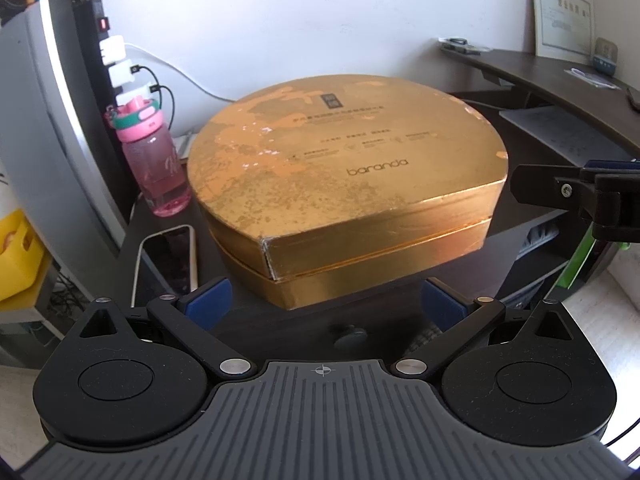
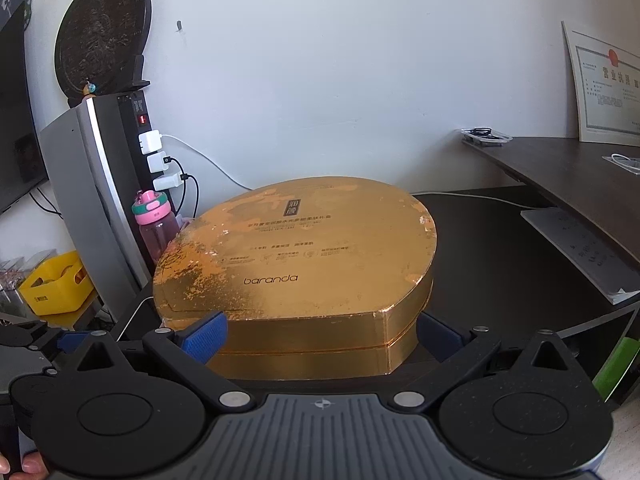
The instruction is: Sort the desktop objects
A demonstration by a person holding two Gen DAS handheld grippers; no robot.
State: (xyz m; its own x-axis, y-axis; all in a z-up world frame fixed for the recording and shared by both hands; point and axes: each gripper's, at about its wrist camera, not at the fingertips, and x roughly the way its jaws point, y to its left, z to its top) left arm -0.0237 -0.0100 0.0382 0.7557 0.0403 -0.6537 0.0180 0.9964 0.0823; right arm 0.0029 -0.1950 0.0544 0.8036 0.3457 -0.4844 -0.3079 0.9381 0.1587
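Dark desk [image 2: 500, 248], gold box [image 2: 296, 256], pink bottle [image 1: 158, 164], phone [image 1: 170, 256], paper [image 2: 580, 248]

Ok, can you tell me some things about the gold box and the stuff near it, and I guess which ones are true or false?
1. The gold box has its lid on. True.
2. The pink bottle lies flat on top of the box. False: it stands upright beside the box, on the dark desk.
3. The left gripper is open, with nothing between its fingers. True.
4. The right gripper is squeezed shut on the bottle. False: it is open, its fingers either side of the box's near corner.
5. A phone lies flat beside the box. True.
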